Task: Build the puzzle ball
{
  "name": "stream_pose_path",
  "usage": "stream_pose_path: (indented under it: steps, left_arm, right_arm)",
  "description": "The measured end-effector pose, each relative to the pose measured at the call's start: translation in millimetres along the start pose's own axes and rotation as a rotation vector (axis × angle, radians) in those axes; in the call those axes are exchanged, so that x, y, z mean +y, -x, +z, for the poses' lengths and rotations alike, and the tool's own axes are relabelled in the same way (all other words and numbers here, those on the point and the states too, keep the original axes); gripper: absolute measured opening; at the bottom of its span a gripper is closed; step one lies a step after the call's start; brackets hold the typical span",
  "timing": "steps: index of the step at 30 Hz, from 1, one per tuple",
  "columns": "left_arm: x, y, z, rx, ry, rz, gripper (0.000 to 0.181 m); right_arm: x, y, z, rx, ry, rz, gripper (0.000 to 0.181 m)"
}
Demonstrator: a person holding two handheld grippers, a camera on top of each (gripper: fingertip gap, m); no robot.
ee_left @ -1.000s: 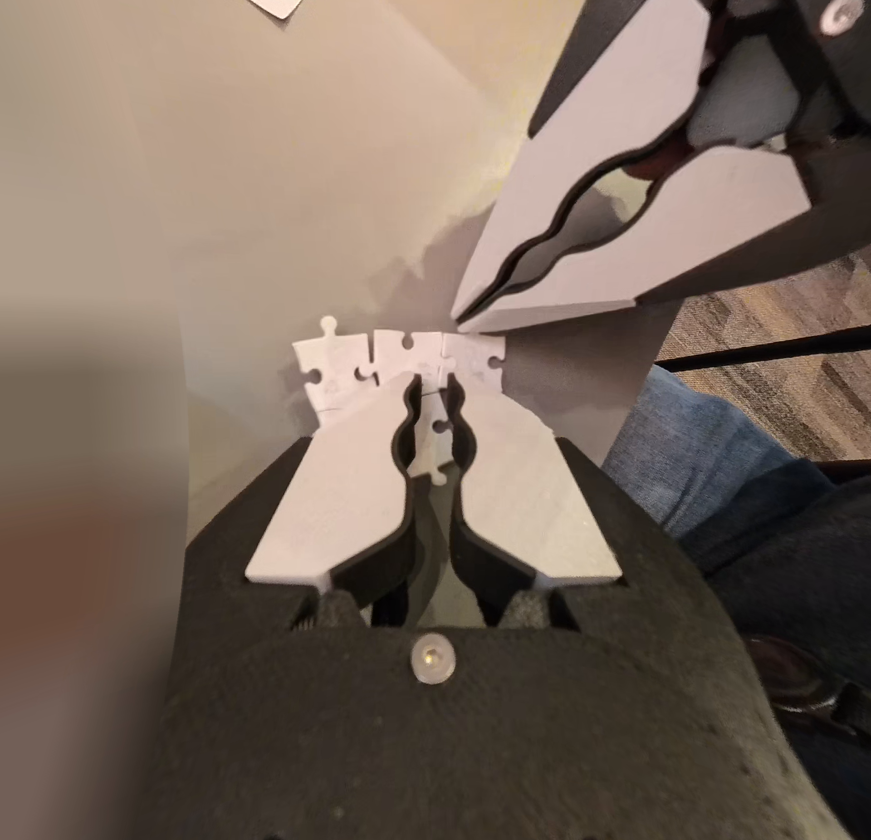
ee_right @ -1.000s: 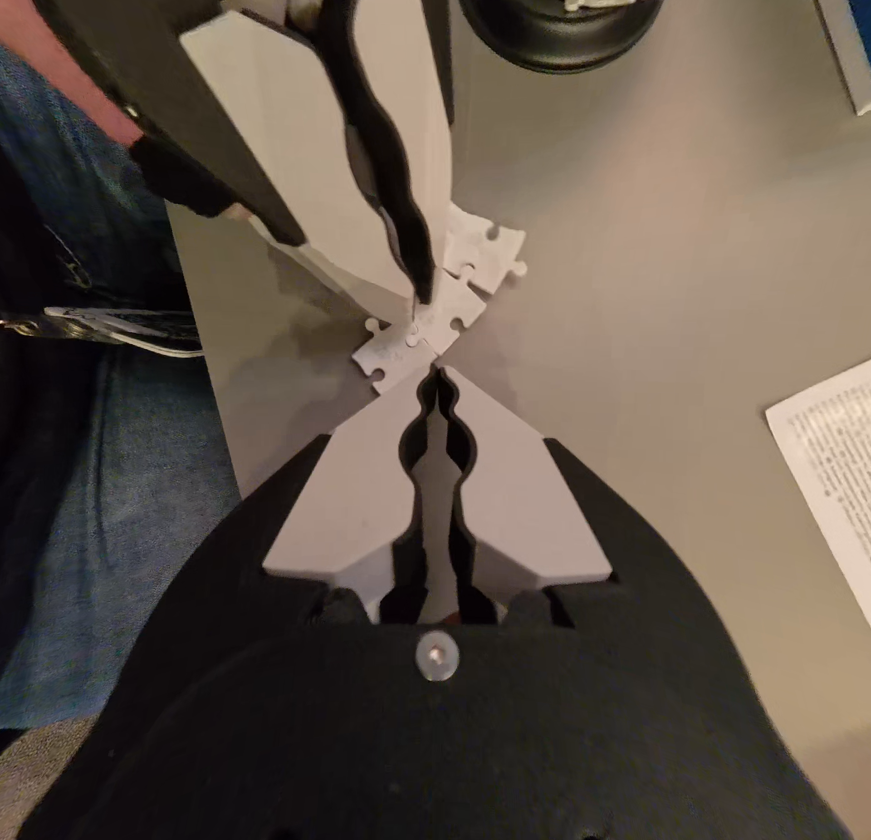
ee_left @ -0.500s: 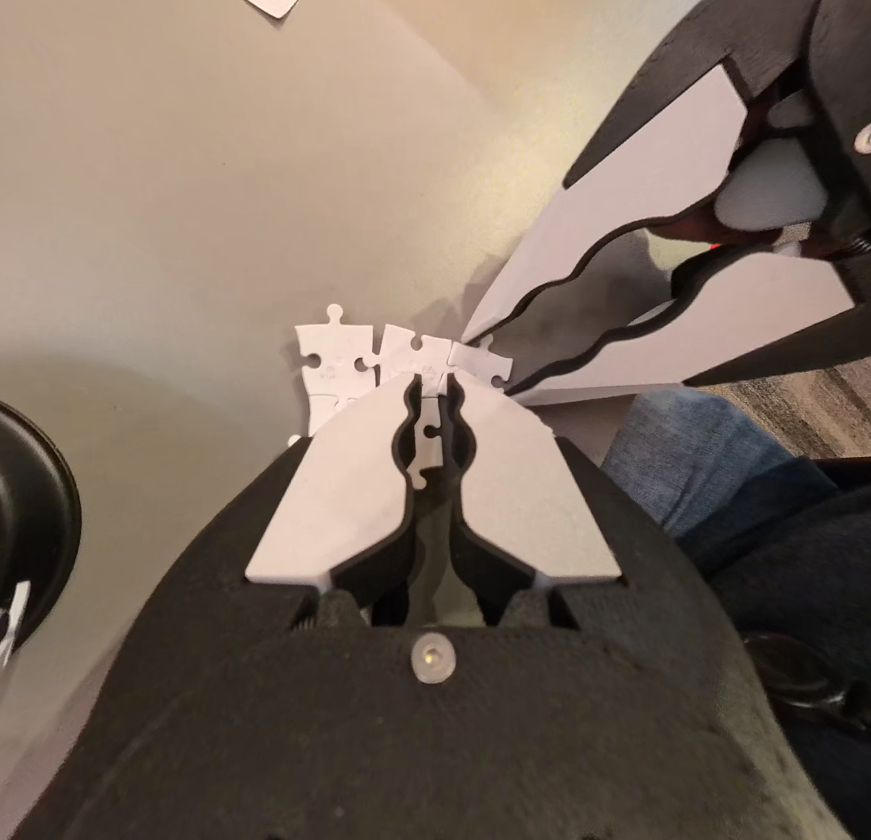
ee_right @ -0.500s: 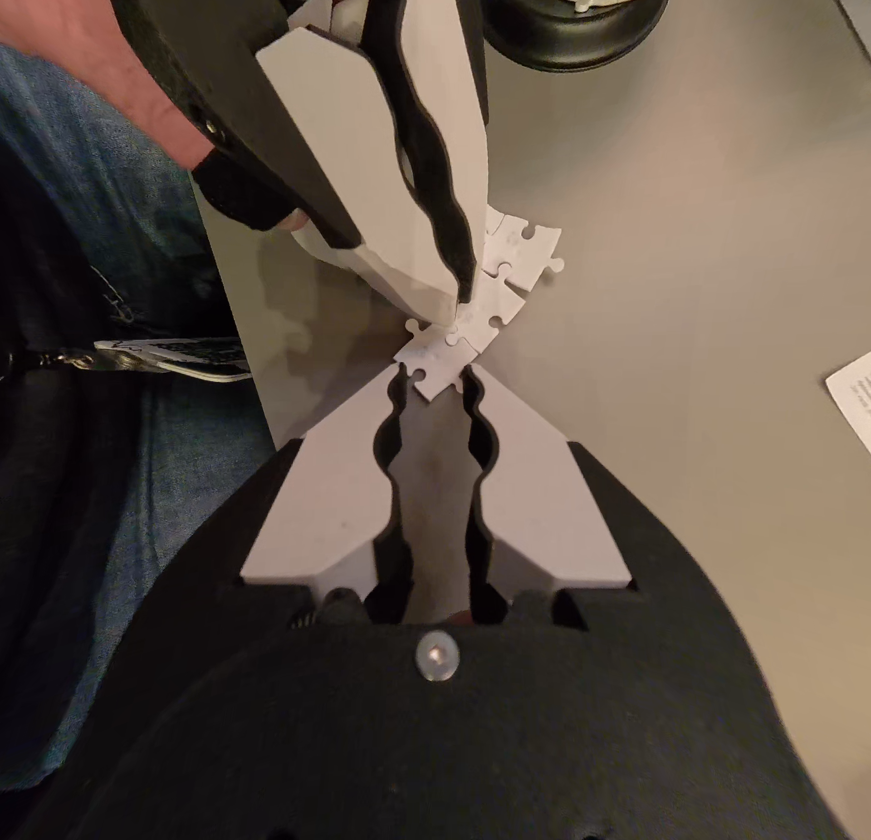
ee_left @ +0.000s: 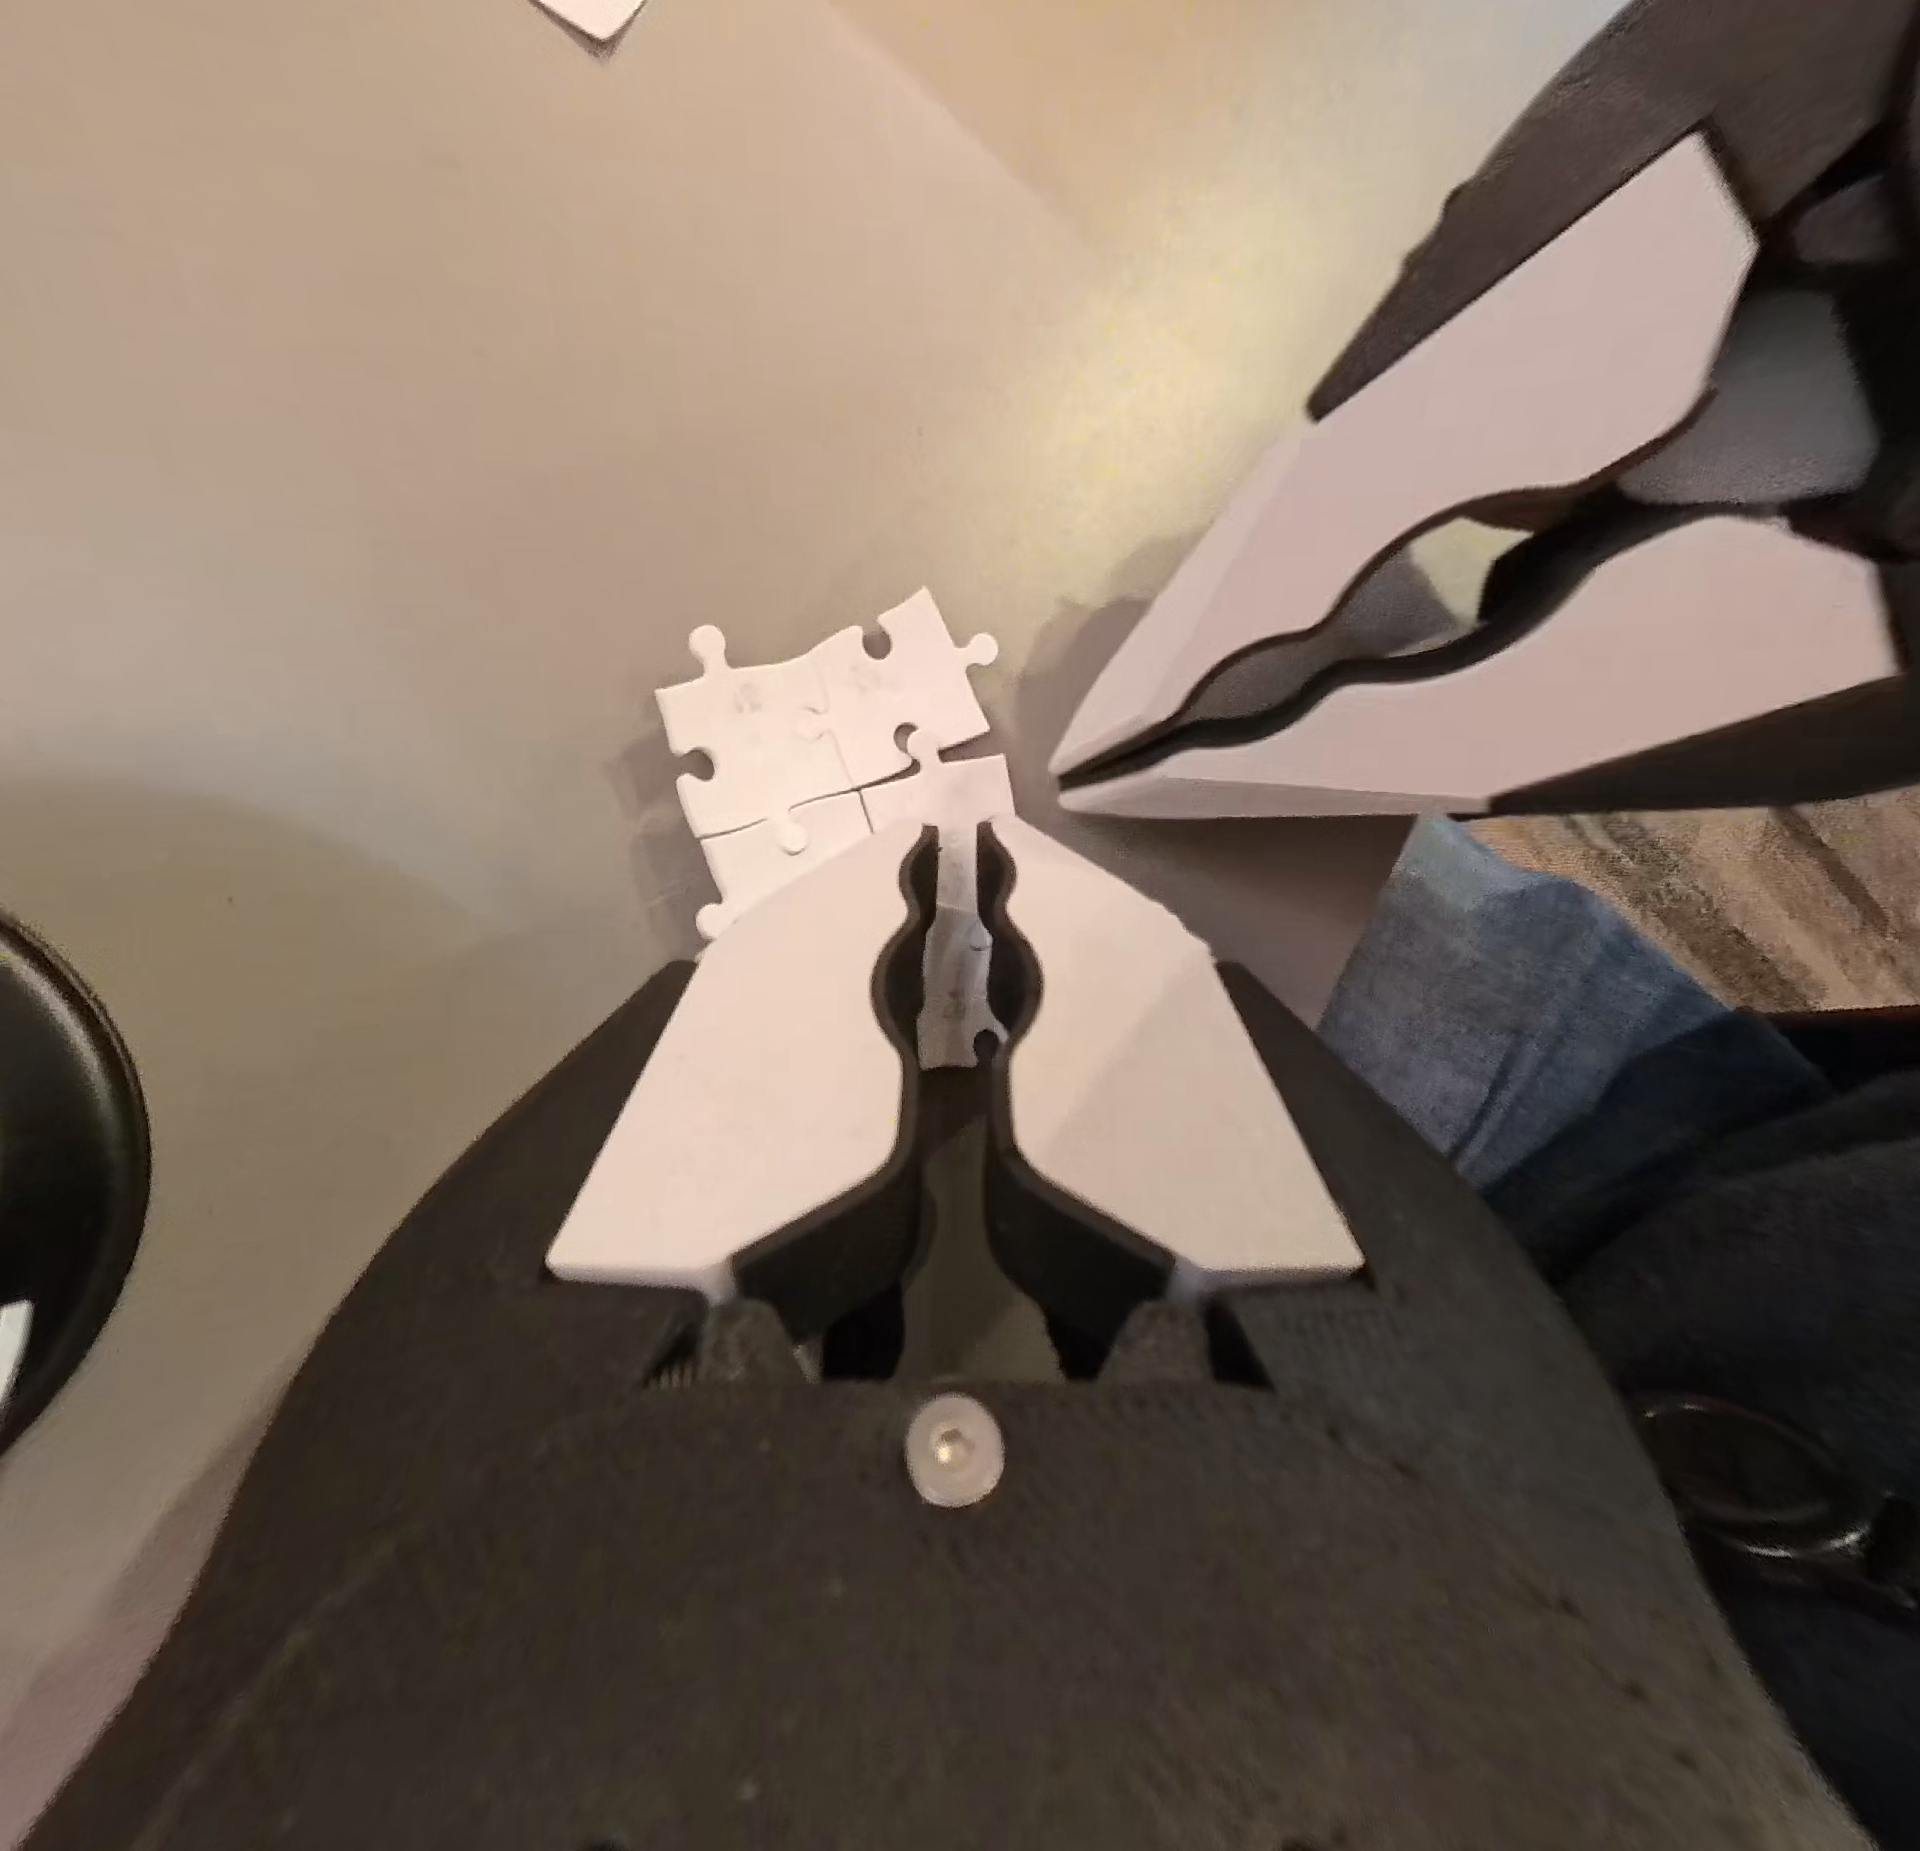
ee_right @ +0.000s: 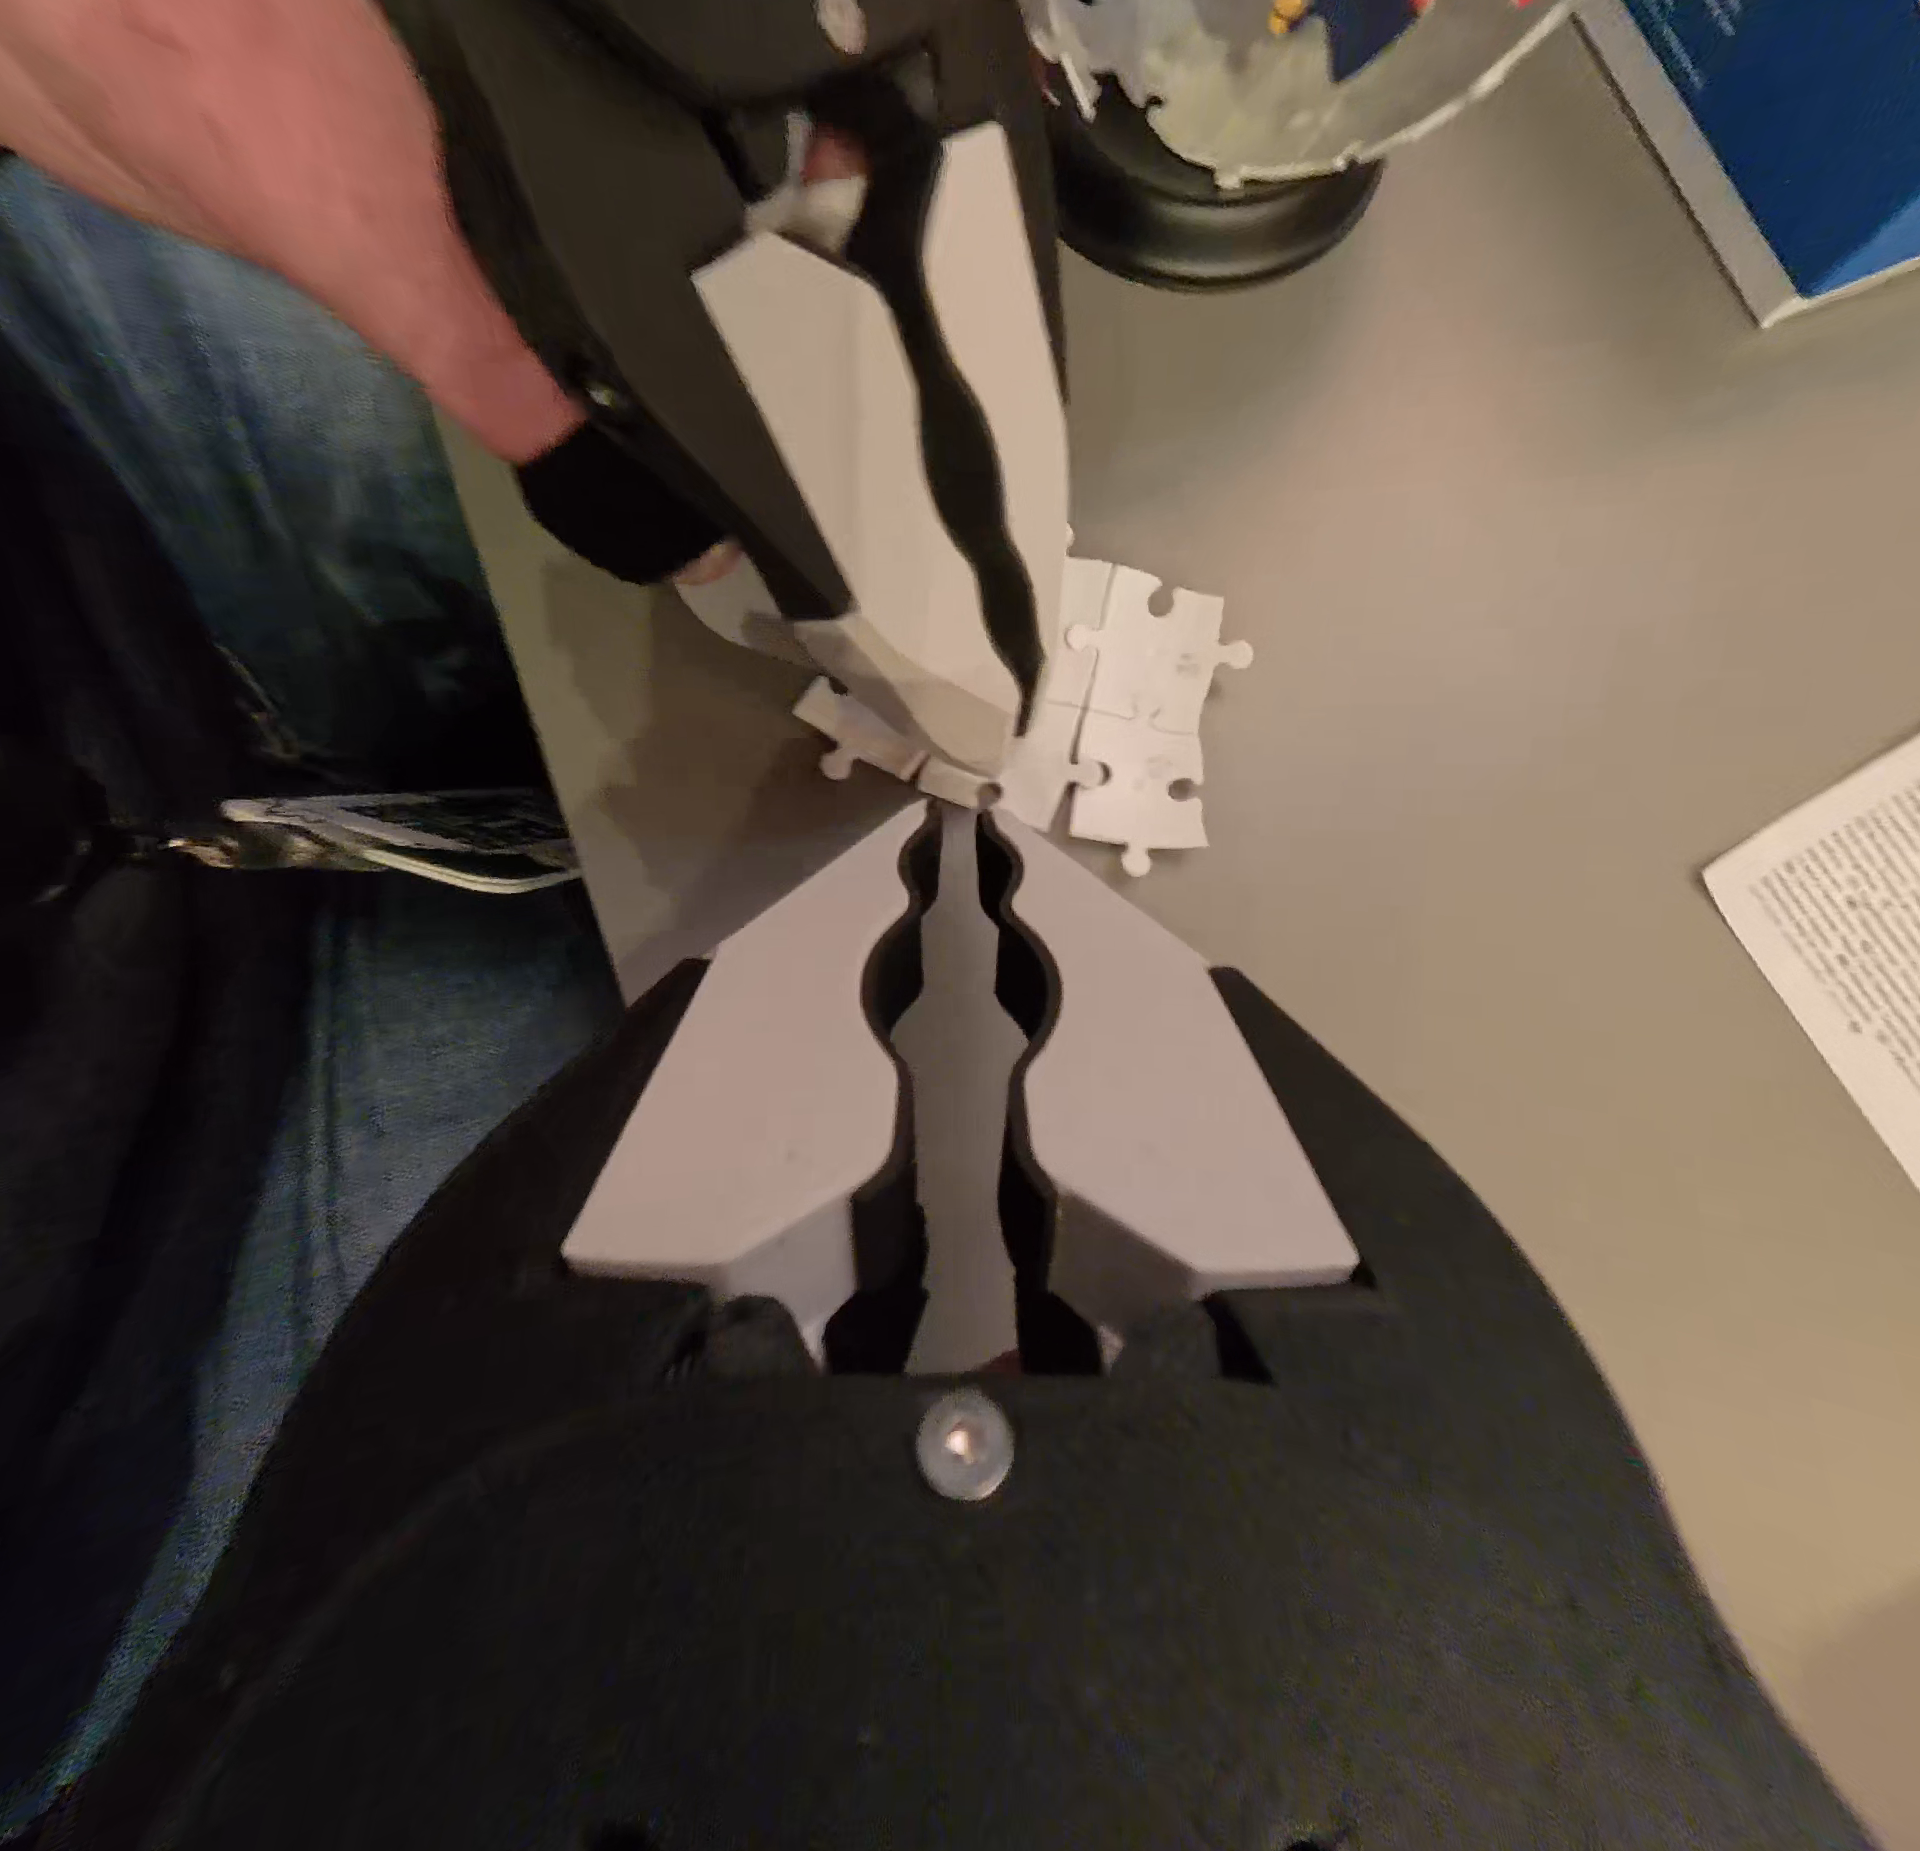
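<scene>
Left wrist view: left tongs clamp the joined white puzzle pieces; right tongs, tips together, point beside them.

**Both grippers meet at the white pieces**

Your right gripper sits low near the table edge, its tips drawn nearly together and touching the joined white puzzle pieces — whether it pinches them is unclear. Your left gripper clamps that same cluster from above. Behind stand the partly built puzzle ball on a black stand, a blue box, and — far right — a printed sheet.
</scene>
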State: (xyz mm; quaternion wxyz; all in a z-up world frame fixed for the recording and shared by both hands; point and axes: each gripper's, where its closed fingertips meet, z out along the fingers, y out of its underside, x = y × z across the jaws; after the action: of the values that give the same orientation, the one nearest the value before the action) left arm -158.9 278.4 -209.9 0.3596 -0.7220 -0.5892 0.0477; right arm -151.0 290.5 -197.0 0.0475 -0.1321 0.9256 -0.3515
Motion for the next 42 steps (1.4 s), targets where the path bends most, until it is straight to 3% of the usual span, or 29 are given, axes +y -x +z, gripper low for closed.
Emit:
stream_pose_path:
  steps: [3,8,15,22,26,28,42]
  left_arm:
    - [-0.8,-1.3,-0.2,0.021,-0.004,-0.016,0.009]
    - [-12.6,-7.0,-14.2,0.122,-0.089,-0.079,0.019]
    - [12.7,2.3,-22.7,-0.013,0.025,0.178,0.024]
    - [17.9,3.0,-15.0,-0.069,0.032,0.133,0.036]
    - [15.7,0.9,-9.2,-0.122,0.051,0.204,0.033]
    - [15.2,2.3,-8.1,-0.149,0.053,0.222,0.022]
    - [6.5,-18.1,-11.5,-0.166,0.007,0.395,0.006]
  right_arm:
    - [-1.2,5.1,8.0,0.0,0.008,-0.003,0.02]
    - [2.0,-5.2,16.5,0.006,-0.002,-0.001,0.014]
    - [-5.3,-17.3,11.4,0.003,-0.026,-0.033,0.012]
    - [-3.2,-20.7,20.5,-0.023,-0.011,-0.026,0.001]
    - [-2.9,-19.8,21.6,-0.028,-0.009,-0.013,0.0]
    - [-2.9,-20.0,21.8,-0.033,-0.013,0.009,0.0]
    - [-3.2,-20.0,22.5,-0.031,-0.038,0.036,0.0]
